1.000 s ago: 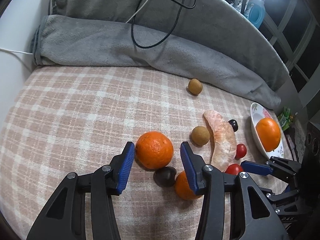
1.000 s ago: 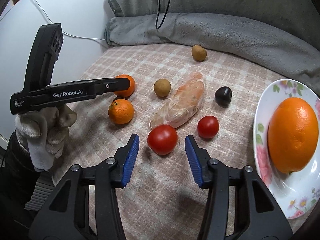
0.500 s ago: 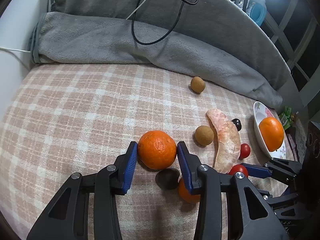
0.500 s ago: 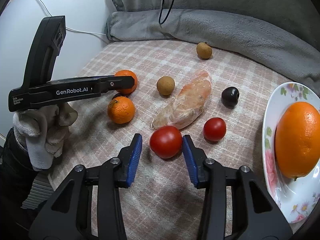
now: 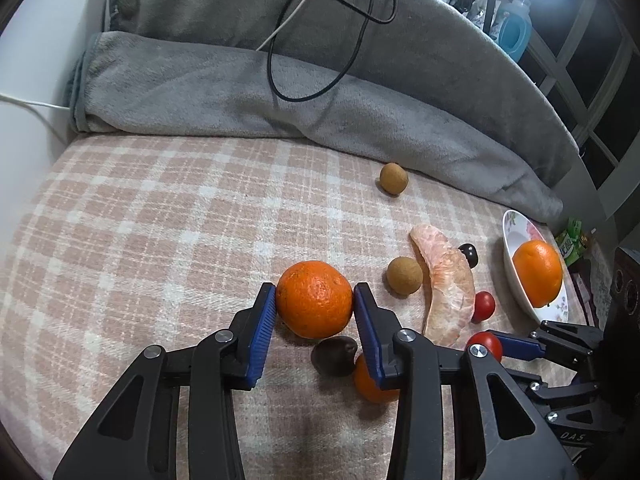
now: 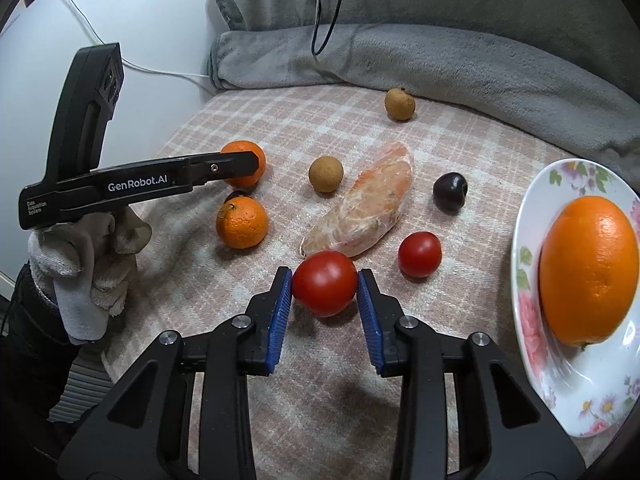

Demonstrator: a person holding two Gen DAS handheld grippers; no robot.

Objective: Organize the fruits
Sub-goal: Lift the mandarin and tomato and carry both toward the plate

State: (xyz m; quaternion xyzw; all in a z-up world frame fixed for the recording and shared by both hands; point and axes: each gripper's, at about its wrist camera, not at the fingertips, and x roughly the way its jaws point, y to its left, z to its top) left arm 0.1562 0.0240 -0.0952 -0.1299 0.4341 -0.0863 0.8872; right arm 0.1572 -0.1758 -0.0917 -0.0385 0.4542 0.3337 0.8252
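Observation:
My left gripper [image 5: 314, 300] is shut on a tangerine [image 5: 314, 299] resting on the plaid cloth; it also shows in the right wrist view [image 6: 250, 156]. My right gripper [image 6: 324, 286] is shut on a large red tomato [image 6: 325, 282], seen too in the left wrist view [image 5: 486, 343]. A floral plate [image 6: 532, 344] at the right holds a big orange [image 6: 588, 268]. Loose on the cloth lie a second tangerine [image 6: 241, 222], a small tomato [image 6: 419, 254], a peeled pomelo segment [image 6: 364, 208], two brown longans [image 6: 326, 174] [image 6: 399, 103] and a dark plum [image 6: 451, 191].
Another dark fruit [image 5: 334, 356] lies just under my left gripper. A folded grey blanket [image 5: 240, 96] with black and white cables [image 5: 320, 40] borders the far side. The cloth's edge drops off at the left near a white wall [image 6: 140, 20].
Both grippers closed. The left jaws now press the tangerine and the right jaws press the large tomato; both also moved slightly forward around their fruit.

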